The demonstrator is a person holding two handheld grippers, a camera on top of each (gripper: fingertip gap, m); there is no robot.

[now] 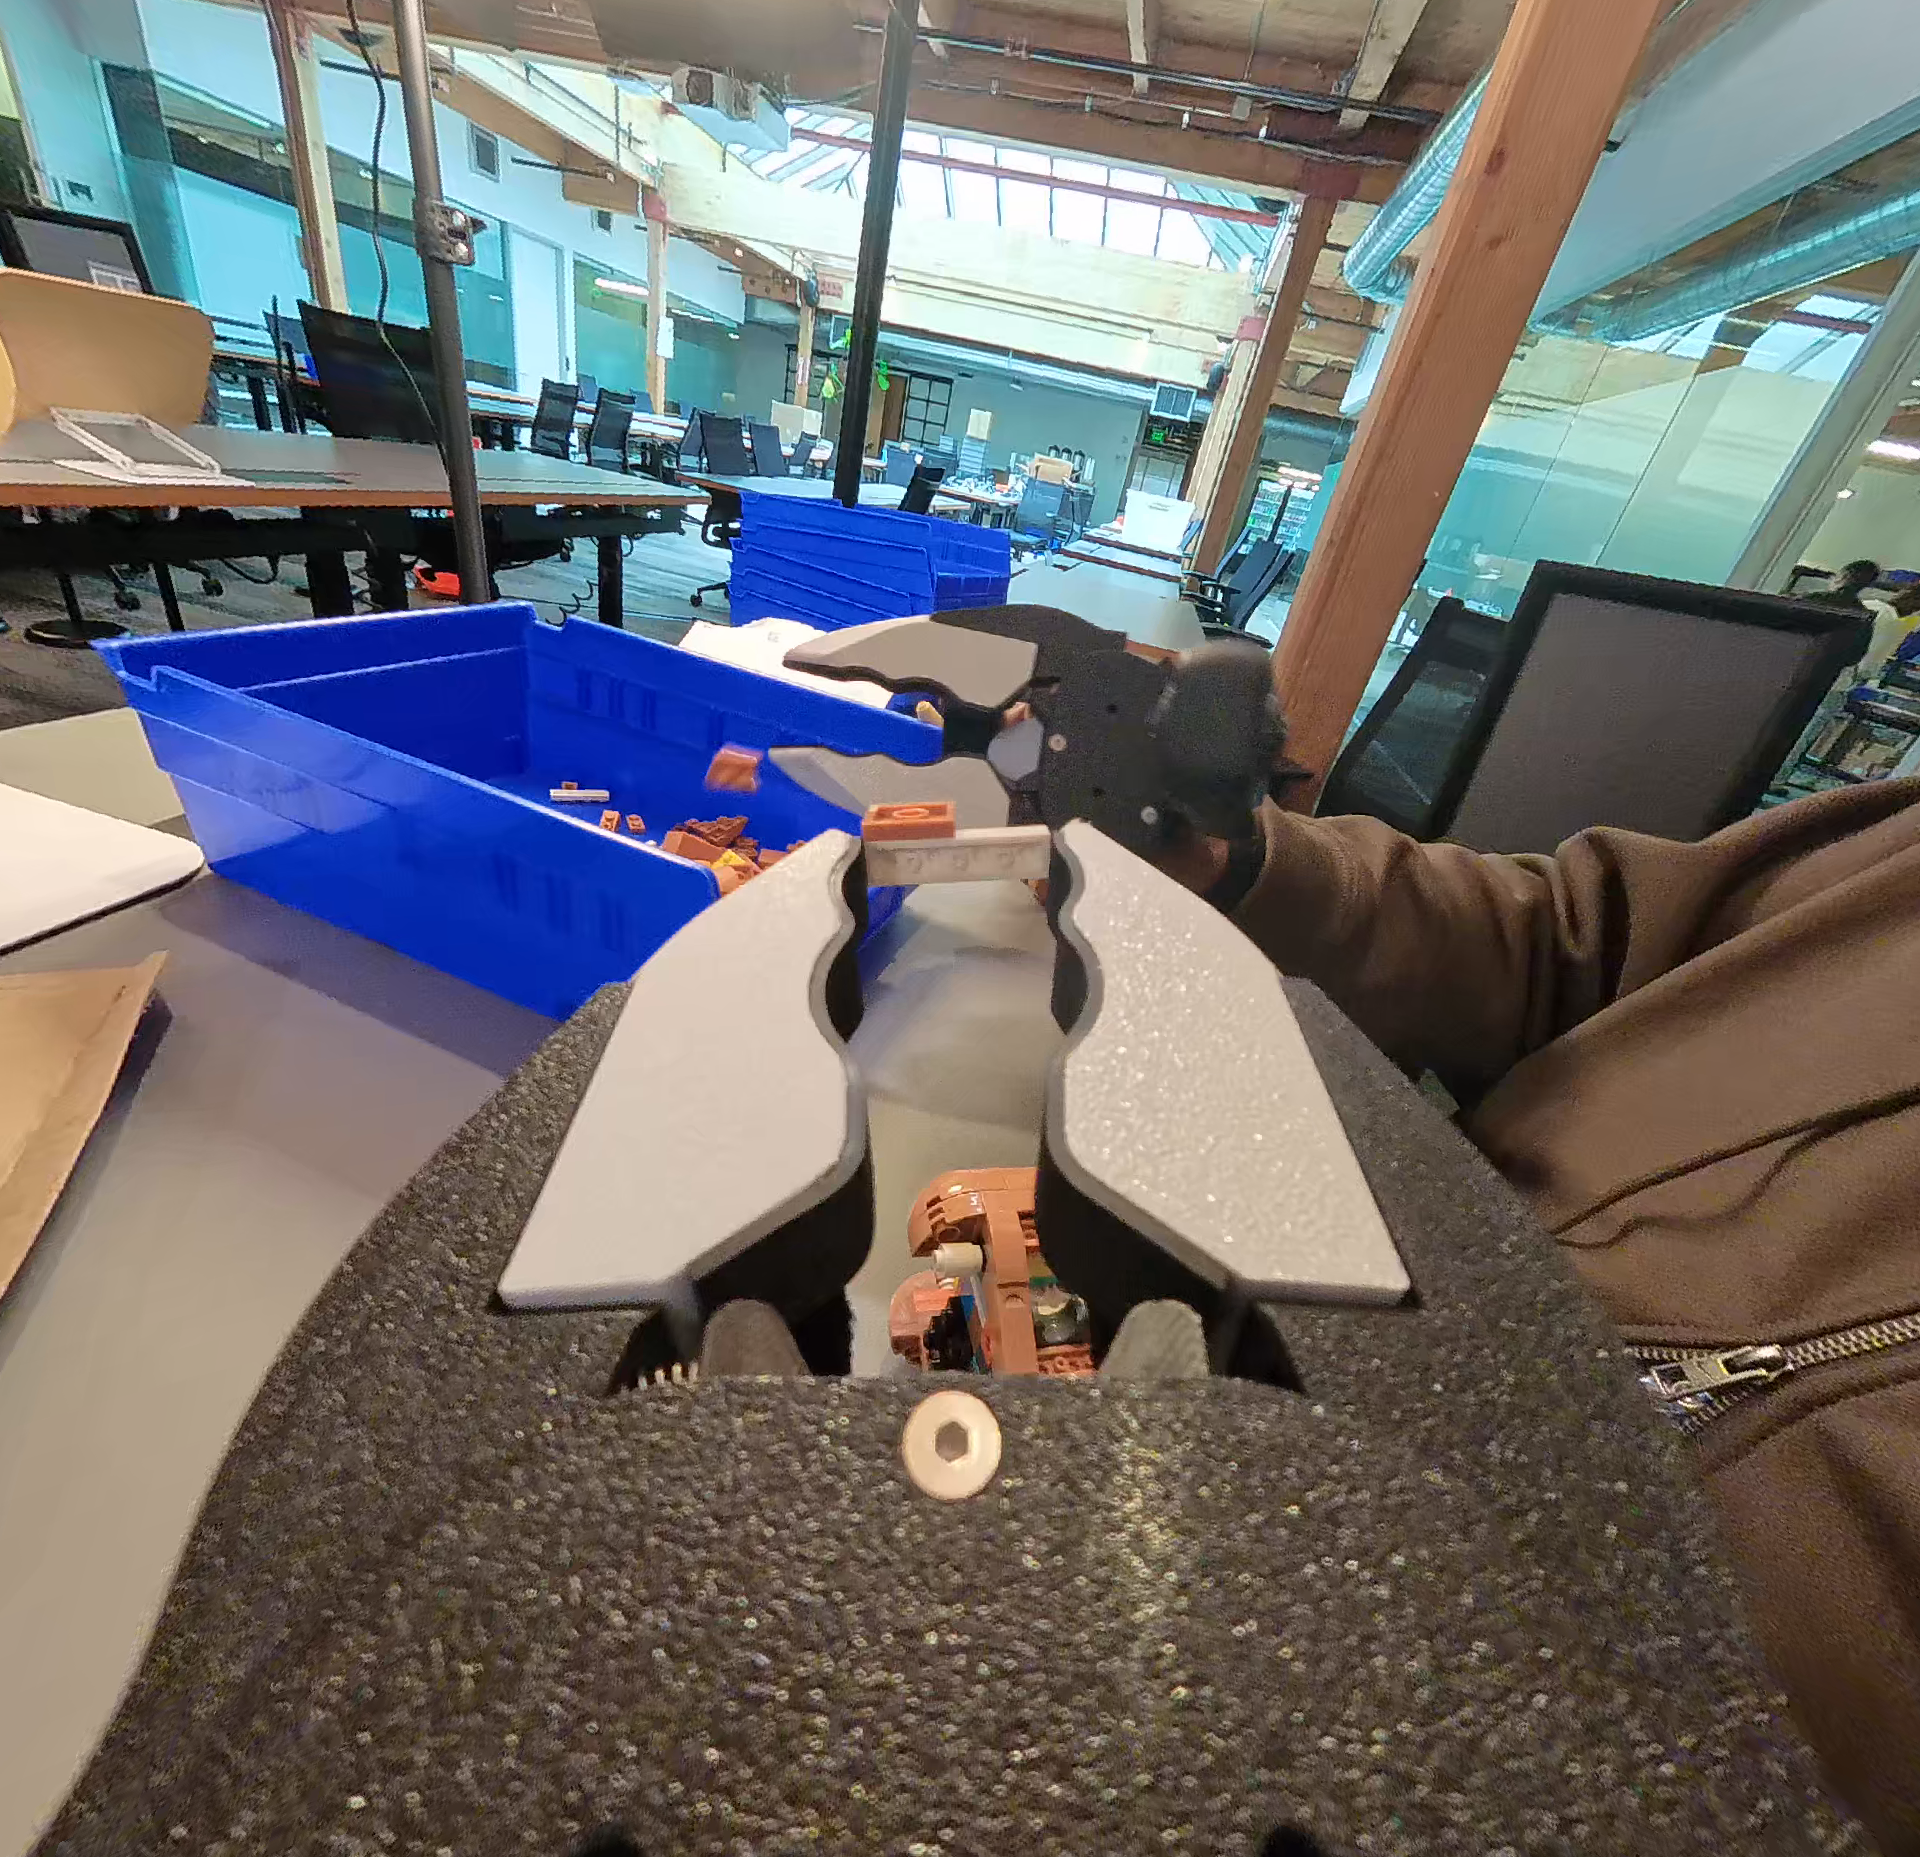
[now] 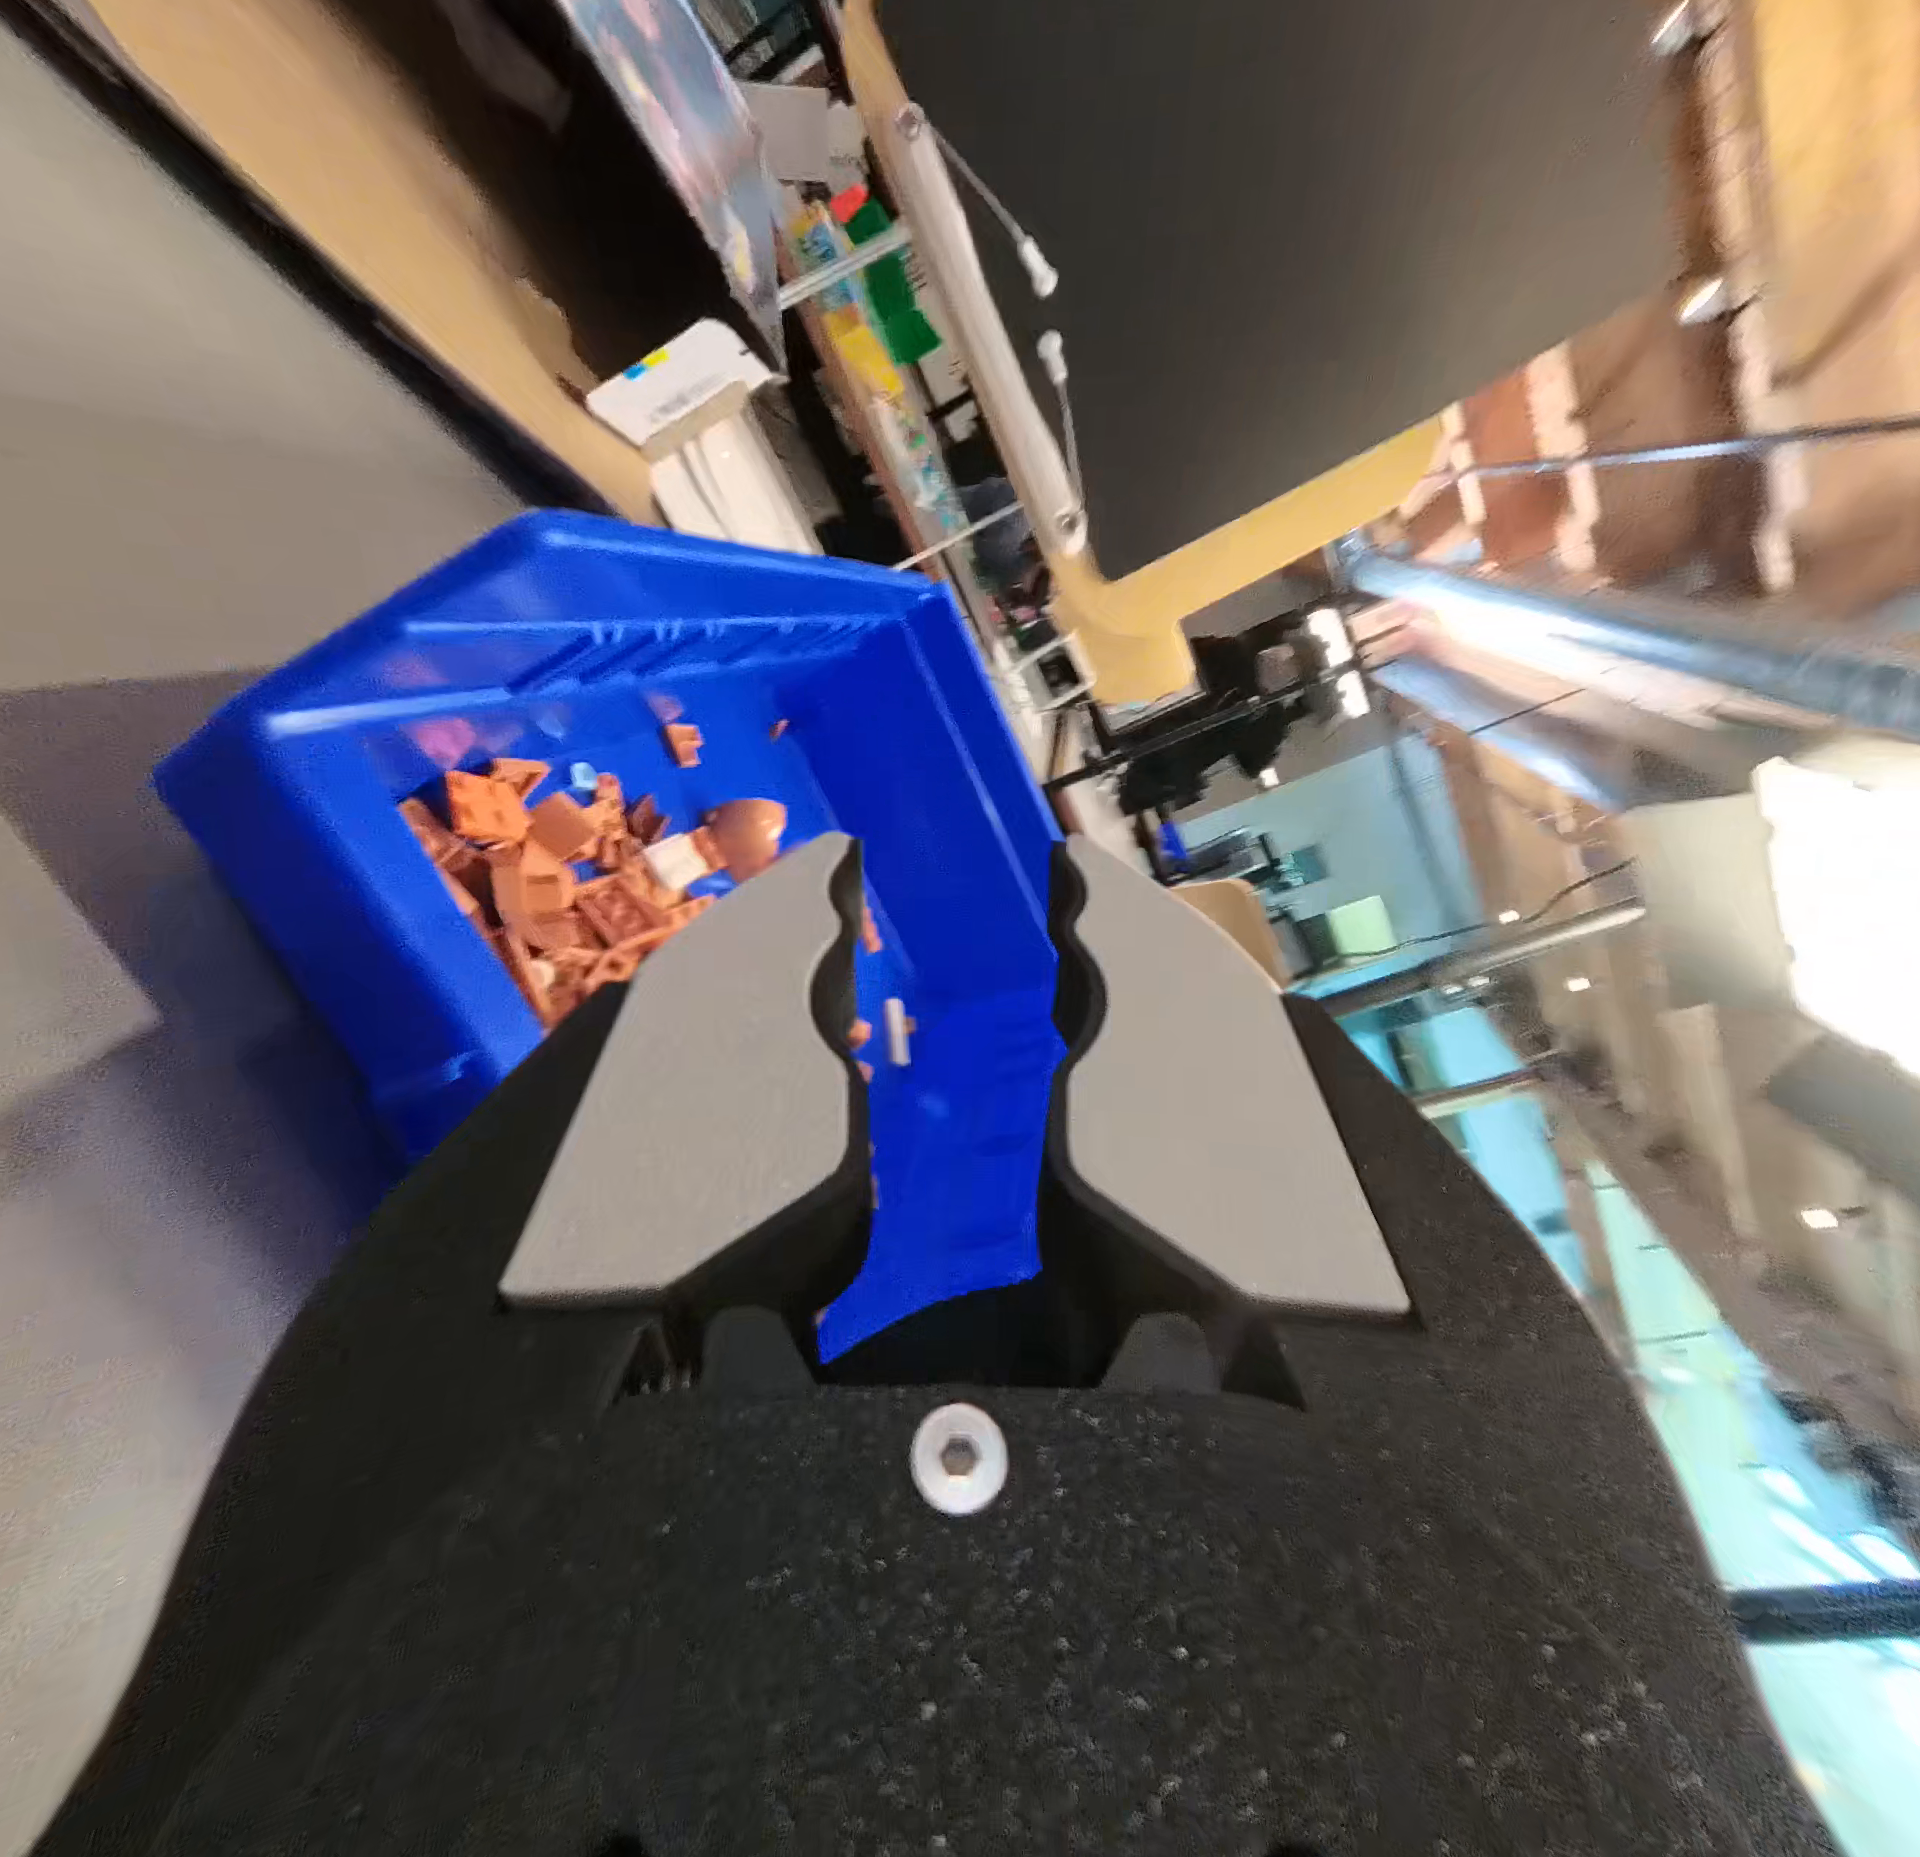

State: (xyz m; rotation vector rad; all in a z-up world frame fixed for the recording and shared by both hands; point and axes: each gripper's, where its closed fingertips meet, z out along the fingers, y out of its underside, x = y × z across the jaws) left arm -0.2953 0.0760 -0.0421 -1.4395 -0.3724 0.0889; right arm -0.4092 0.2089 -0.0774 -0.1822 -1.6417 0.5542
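The left tool point(image 1: 956, 853) is pinching a flat grey brick point(image 1: 956, 862) between its tips. A small brown brick point(image 1: 909, 820) sits on top of the grey one, at its left end. Down below the left tool, close to the camera, is a brown brick model point(image 1: 987, 1277) that is partly put together. It rests on the grey bench point(image 1: 260, 1132).

The right tool point(image 2: 961, 862) is spread wide and holds nothing. It hangs over the blue bin point(image 2: 623, 581), just above the near wall. In the left view, a brown brick point(image 1: 732, 768) shows as a blur in the air, just beside the right tool's tips and over the bin. I cannot tell if it is falling.

The bin stands on the bench and is open at the top. A heap of loose brown bricks point(image 2: 540, 872) lies at one end of it. A few more lie spread on the blue floor. The rest of the bin has lots of room.

A brown sleeve point(image 1: 1558, 976) reaches in behind the right tool.
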